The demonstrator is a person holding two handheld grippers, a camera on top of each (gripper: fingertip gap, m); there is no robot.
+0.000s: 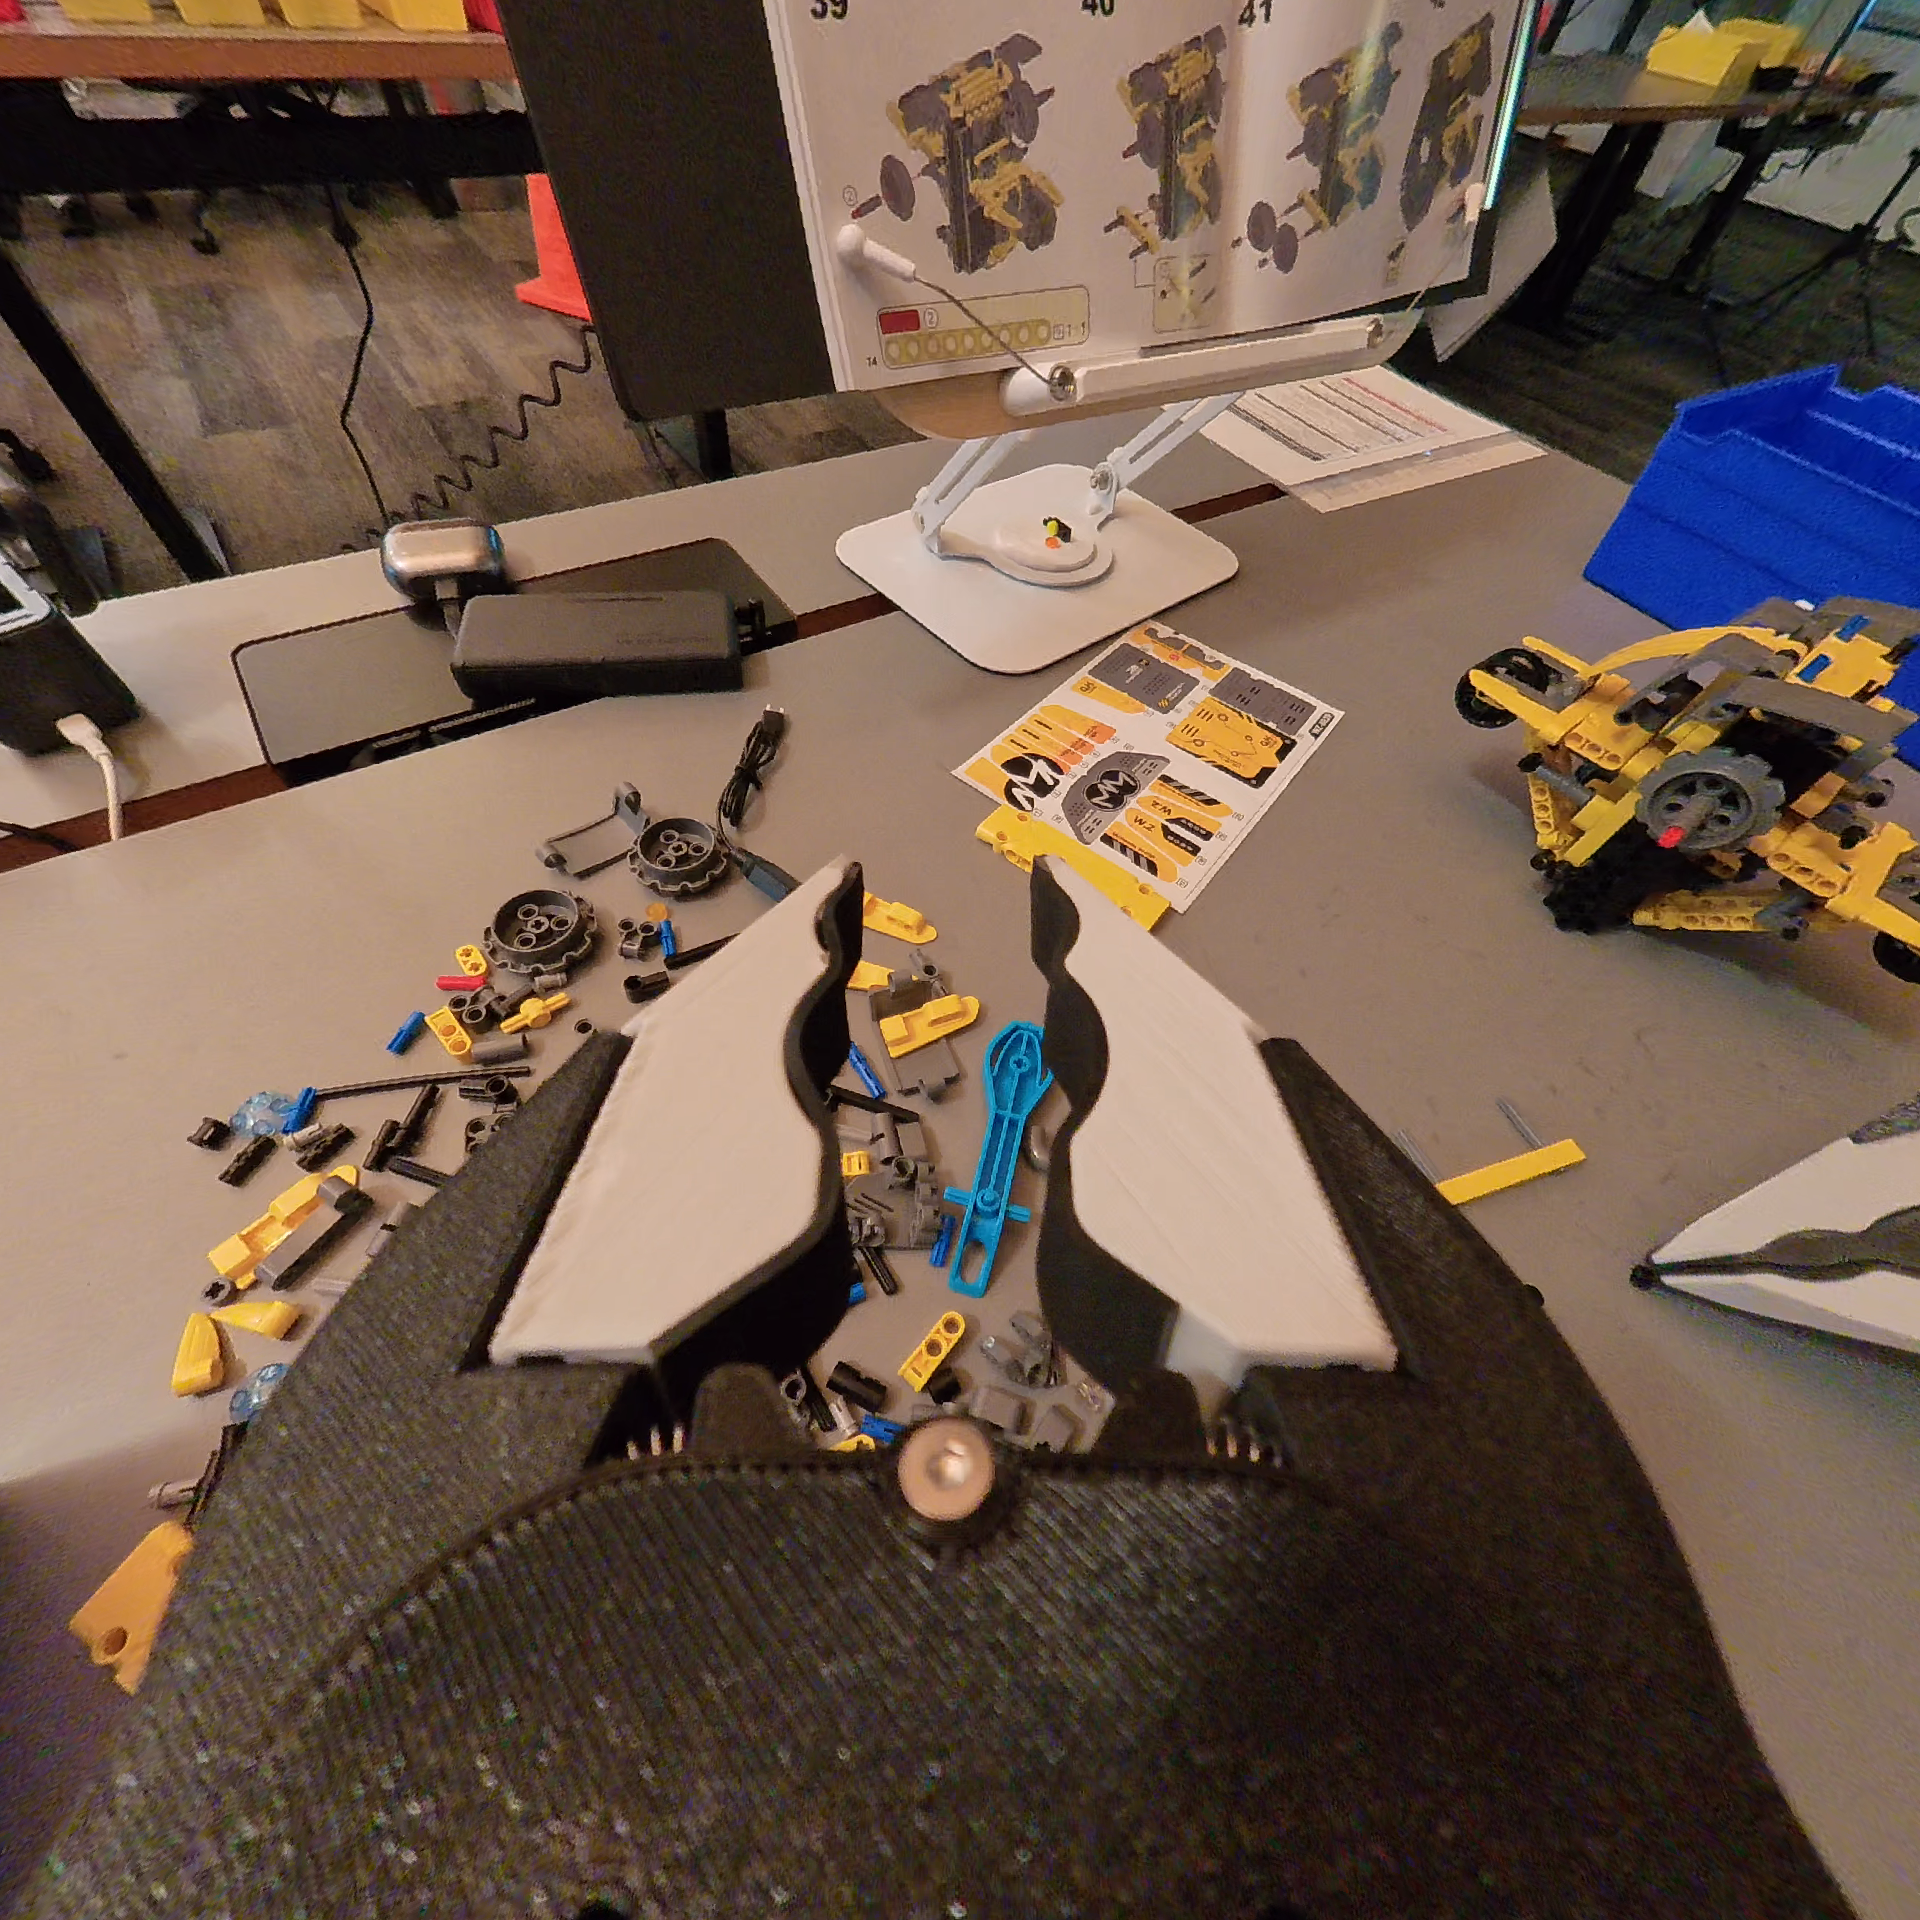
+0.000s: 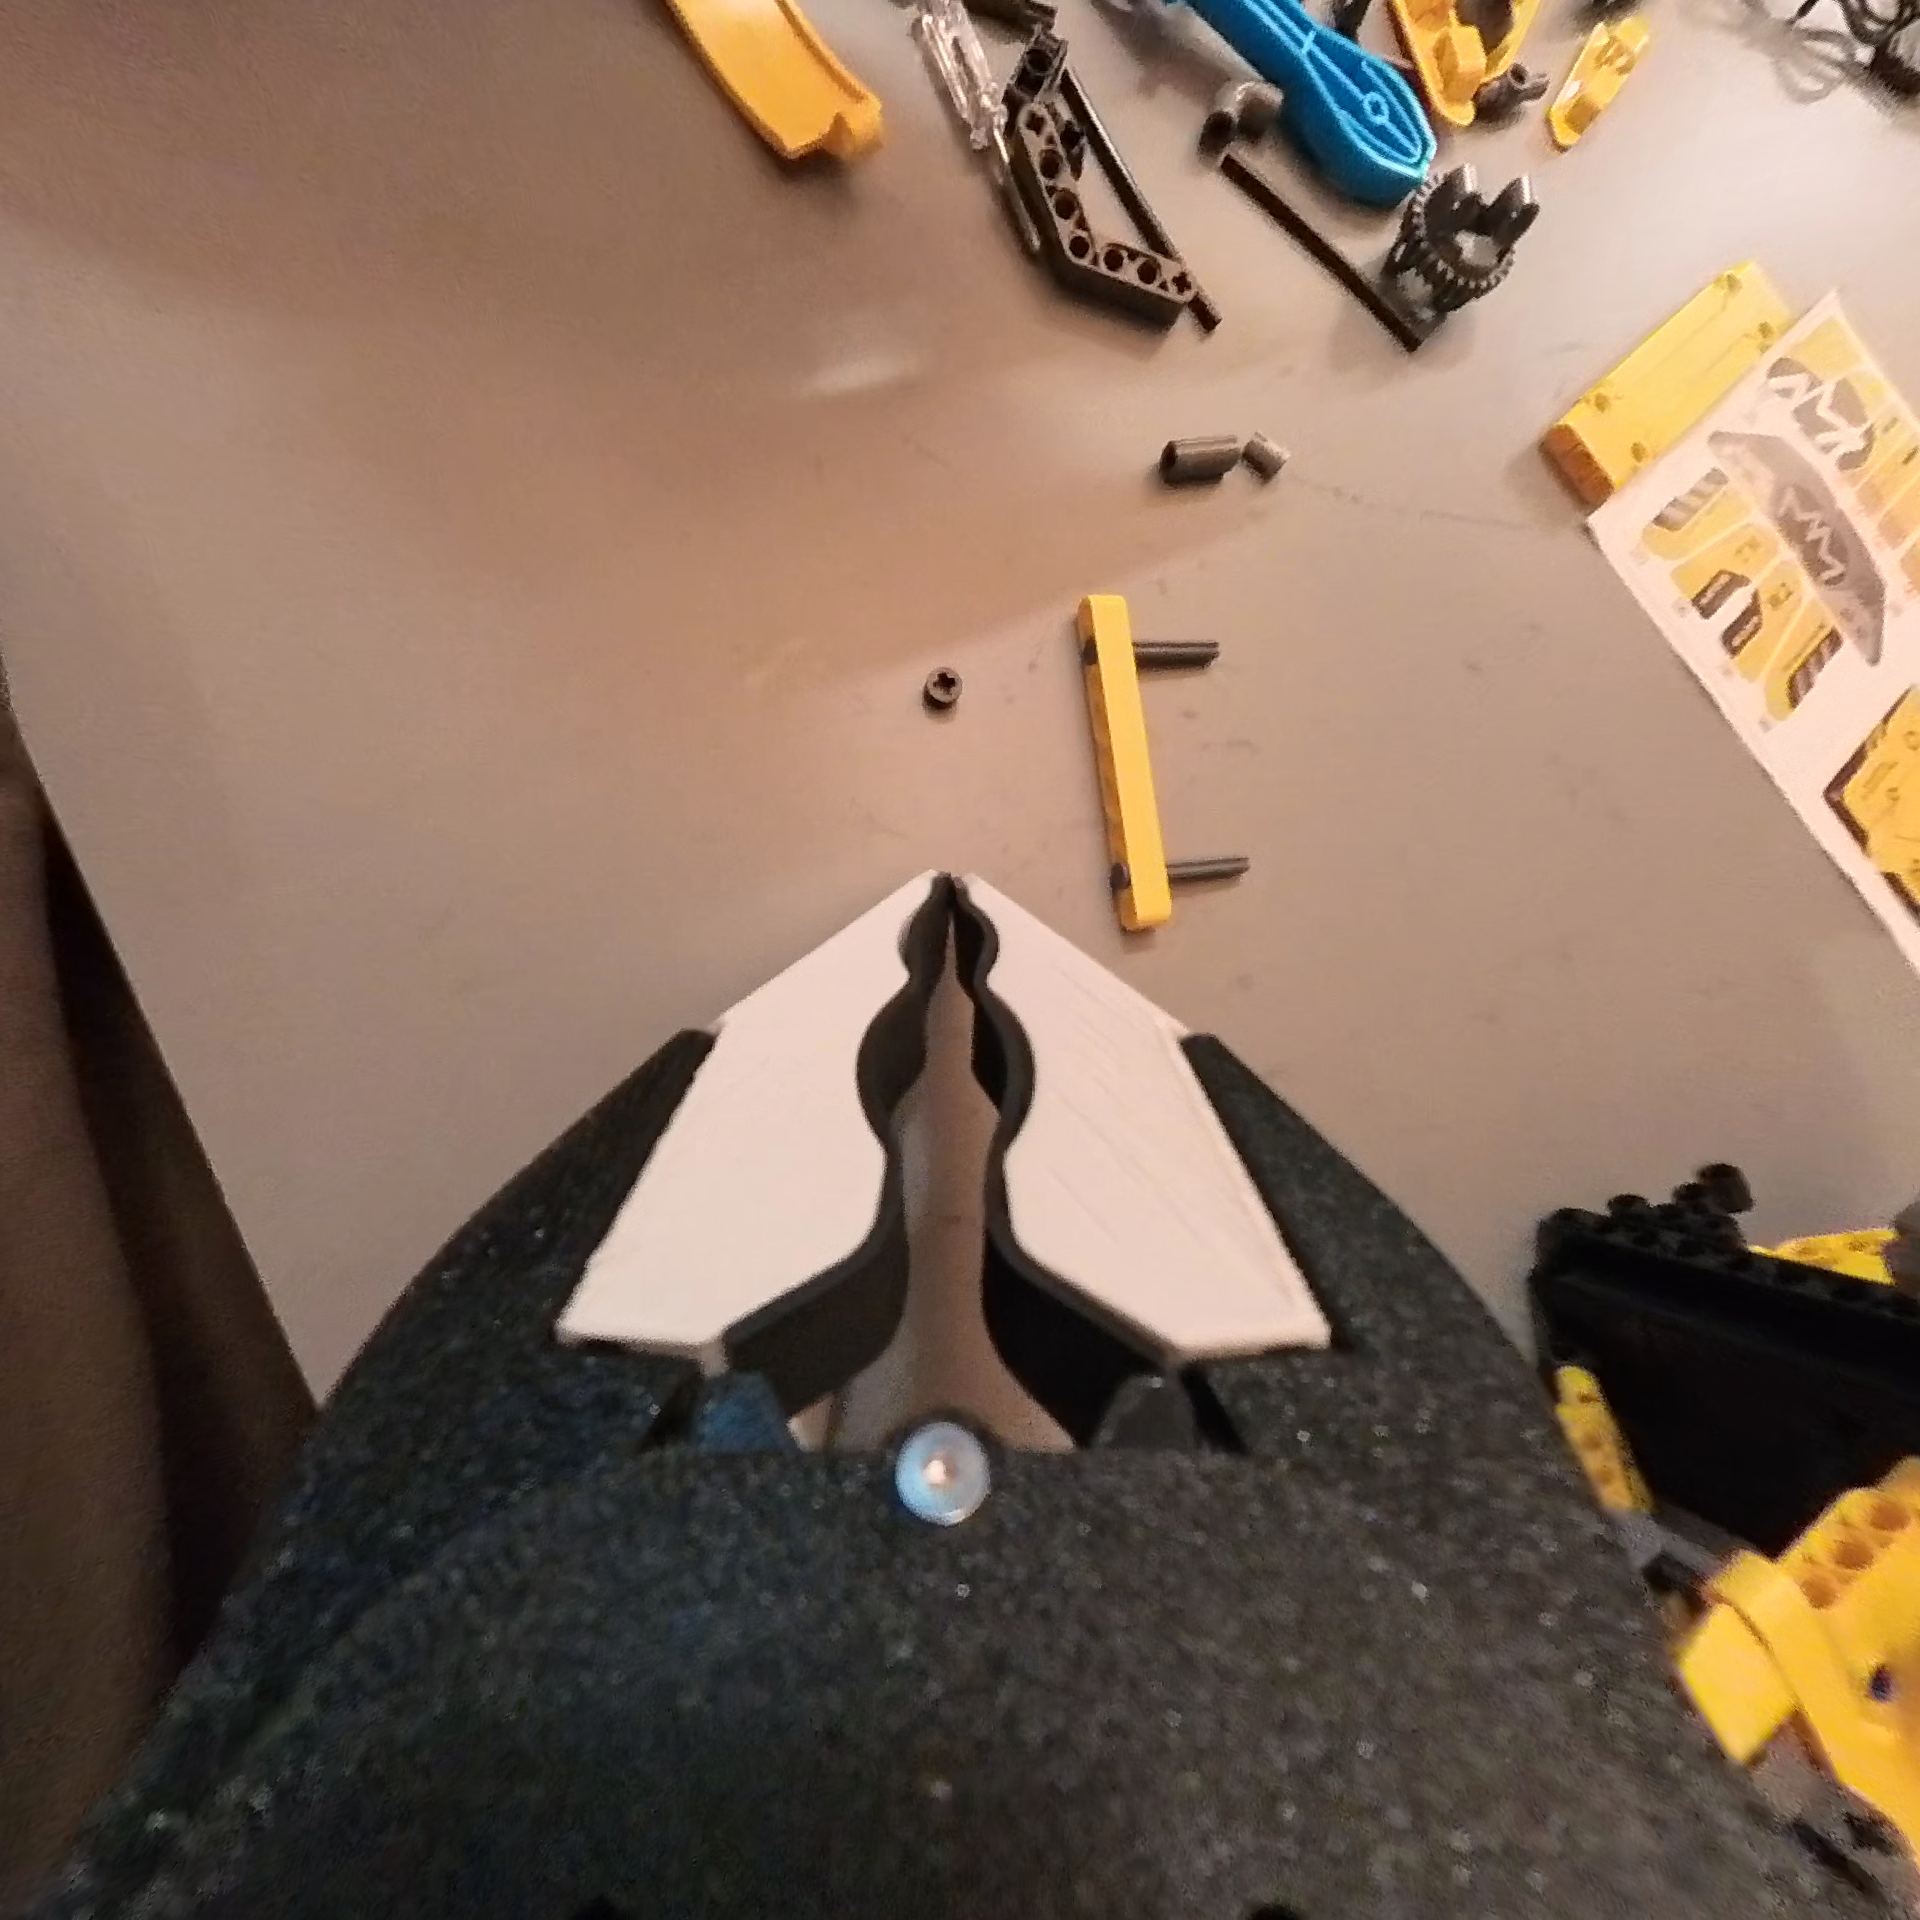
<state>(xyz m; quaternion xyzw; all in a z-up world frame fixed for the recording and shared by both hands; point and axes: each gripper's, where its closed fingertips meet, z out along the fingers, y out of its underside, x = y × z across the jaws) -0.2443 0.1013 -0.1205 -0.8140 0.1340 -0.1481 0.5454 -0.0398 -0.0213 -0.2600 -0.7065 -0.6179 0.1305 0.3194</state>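
Note:
My left gripper (image 1: pixel 948 883) is open and holds nothing. It hangs above a scatter of small building-toy parts (image 1: pixel 436 1049) on the grey table (image 1: pixel 1351 1039); a blue plastic tool (image 1: pixel 1003 1132) lies under the gap between its fingers. My right gripper (image 2: pixel 951 881) is shut, pads together, with nothing between them. It is just above the table, left of a yellow beam (image 2: pixel 1122 764) with two dark pins sticking out of it. A small dark bush (image 2: pixel 945 688) lies ahead of its tips. The right gripper also shows in the left wrist view (image 1: pixel 1642 1276).
A half-built yellow and black vehicle model (image 1: pixel 1704 769) stands at the right, a blue bin (image 1: pixel 1766 499) behind it. A sticker sheet (image 1: pixel 1153 758) lies mid-table. An instruction booklet on a white stand (image 1: pixel 1039 561) and a black power pack (image 1: pixel 597 644) are at the back. Some 30 centimetres of space lies between my two pairs of fingers. The small dark bush (image 2: pixel 945 688) is closer to my right gripper, around 4 centimetres from its tips; the left tips are 25 centimetres off.

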